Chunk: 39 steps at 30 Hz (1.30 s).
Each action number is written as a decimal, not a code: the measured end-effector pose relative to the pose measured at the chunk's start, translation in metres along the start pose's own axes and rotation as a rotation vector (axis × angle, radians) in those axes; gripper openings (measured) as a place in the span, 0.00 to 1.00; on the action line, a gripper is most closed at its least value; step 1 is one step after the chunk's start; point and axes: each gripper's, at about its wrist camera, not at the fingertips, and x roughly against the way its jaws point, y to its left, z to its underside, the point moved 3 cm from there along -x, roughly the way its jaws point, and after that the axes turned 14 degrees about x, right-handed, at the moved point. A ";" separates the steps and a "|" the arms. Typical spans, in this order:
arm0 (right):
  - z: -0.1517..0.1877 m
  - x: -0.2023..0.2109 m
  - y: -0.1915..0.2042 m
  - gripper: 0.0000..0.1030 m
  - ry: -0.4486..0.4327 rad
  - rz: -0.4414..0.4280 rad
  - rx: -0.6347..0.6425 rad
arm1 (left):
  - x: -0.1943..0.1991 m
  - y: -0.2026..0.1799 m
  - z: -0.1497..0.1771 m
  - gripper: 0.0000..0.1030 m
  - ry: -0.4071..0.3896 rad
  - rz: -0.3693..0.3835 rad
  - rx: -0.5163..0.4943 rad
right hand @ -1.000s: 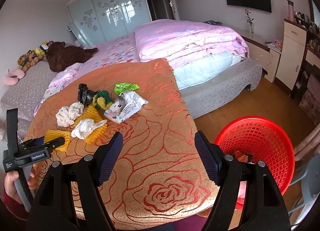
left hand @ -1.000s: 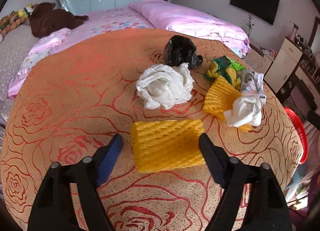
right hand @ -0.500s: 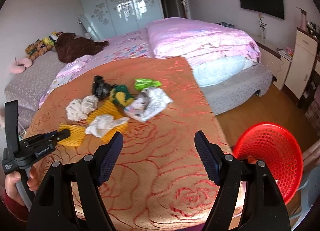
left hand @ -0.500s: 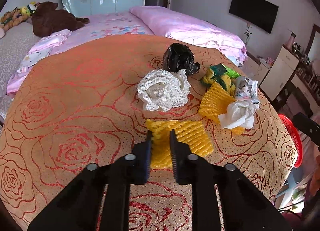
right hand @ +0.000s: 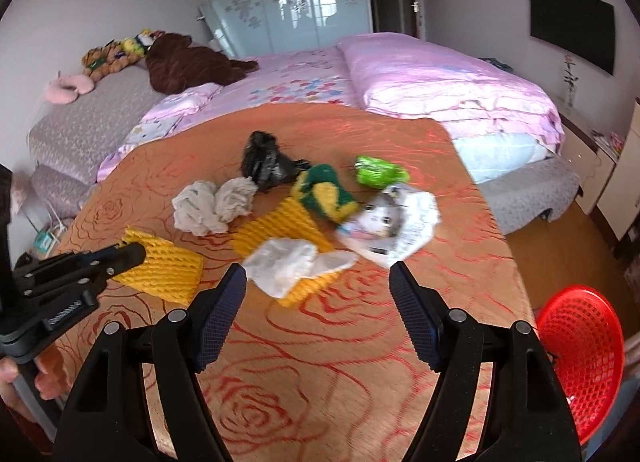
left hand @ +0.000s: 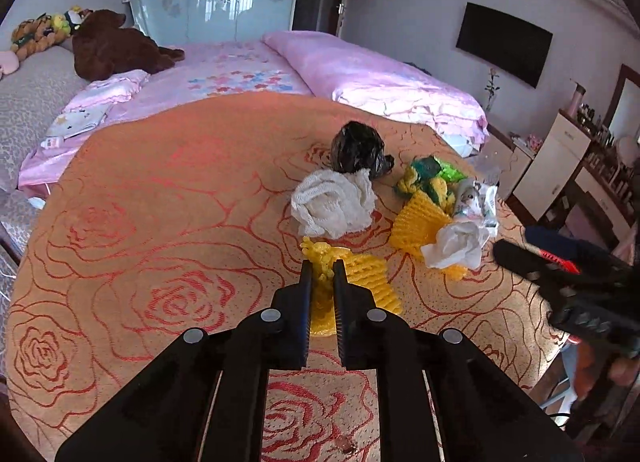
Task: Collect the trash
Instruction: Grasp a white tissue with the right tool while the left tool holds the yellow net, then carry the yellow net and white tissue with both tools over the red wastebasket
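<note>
My left gripper (left hand: pixel 322 268) is shut on a yellow foam net sleeve (left hand: pixel 360 280), squeezed between its pads and lifted a little off the orange rose-patterned cloth (left hand: pixel 160 222). The same left gripper (right hand: pixel 134 254) and sleeve (right hand: pixel 164 266) show in the right wrist view. My right gripper (right hand: pixel 316 282) is open and empty above the cloth, just in front of a white crumpled tissue (right hand: pixel 292 262) lying on a second yellow net sleeve (right hand: pixel 276 232). Around these lie a white net wad (right hand: pixel 214 206), a black bag (right hand: pixel 264 160), a green-yellow wrapper (right hand: pixel 326 194), a green wrapper (right hand: pixel 378 170) and a printed paper packet (right hand: pixel 394 222).
A red mesh basket (right hand: pixel 580 354) stands on the floor below the cloth's right edge. Behind is a bed with pink bedding (right hand: pixel 440 78) and a brown plush toy (right hand: pixel 188 62). White cabinets (left hand: pixel 560 158) line the right wall. A hand (right hand: pixel 44 382) grips the left tool.
My left gripper closed on the yellow net sleeve, crumpling it, and rose slightly. My right gripper swung left from over the basket side toward the trash pile, staying open.
</note>
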 end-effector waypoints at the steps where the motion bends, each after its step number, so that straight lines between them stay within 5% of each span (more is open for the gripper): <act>1: -0.002 -0.003 0.002 0.69 0.001 0.000 0.008 | 0.001 0.001 -0.001 0.09 -0.004 -0.001 0.001; 5: -0.009 -0.020 0.013 0.69 0.017 0.004 0.046 | 0.006 0.004 -0.003 0.09 -0.013 -0.005 0.006; 16: -0.004 -0.033 0.016 0.36 0.058 -0.033 0.054 | 0.011 0.010 -0.005 0.09 -0.026 -0.015 0.011; 39: 0.000 0.042 -0.029 0.35 -0.067 0.065 -0.031 | 0.042 -0.024 -0.013 0.09 -0.100 0.021 -0.032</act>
